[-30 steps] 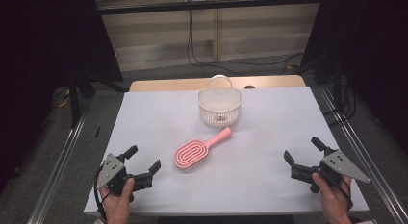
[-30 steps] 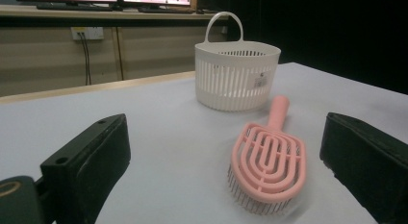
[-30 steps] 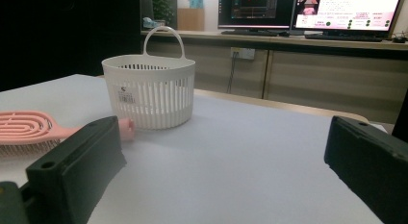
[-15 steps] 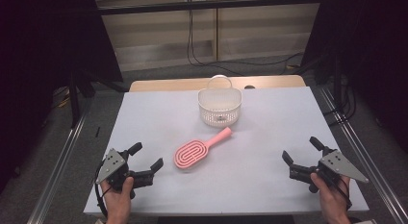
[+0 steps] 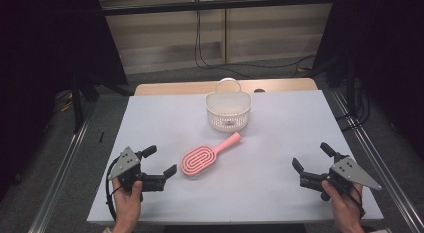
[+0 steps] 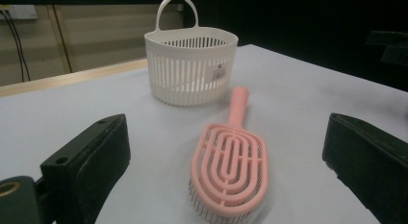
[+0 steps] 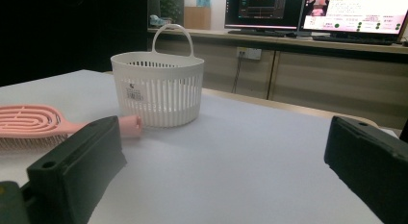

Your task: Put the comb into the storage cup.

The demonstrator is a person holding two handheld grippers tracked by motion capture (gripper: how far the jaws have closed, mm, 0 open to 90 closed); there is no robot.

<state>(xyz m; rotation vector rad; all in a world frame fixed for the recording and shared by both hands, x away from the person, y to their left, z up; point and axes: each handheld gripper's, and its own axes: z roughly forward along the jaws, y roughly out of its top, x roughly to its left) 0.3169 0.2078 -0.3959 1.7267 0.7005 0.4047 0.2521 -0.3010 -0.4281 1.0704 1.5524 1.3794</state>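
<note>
Both grippers, left gripper point(image 5: 159, 162) and right gripper point(image 5: 311, 157), are held wide open and empty. Approach is judged underway; the pink plastic vented hairbrush point(image 5: 202, 157) near the white slotted plastic basket point(image 5: 228, 110) should be grasped next.

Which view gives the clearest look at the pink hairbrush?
The left gripper view: the pink hairbrush lies close ahead between the open jaws, bristles down. The high view shows it whole but small, near the left claw. The right gripper view catches it side-on at the edge.
</note>
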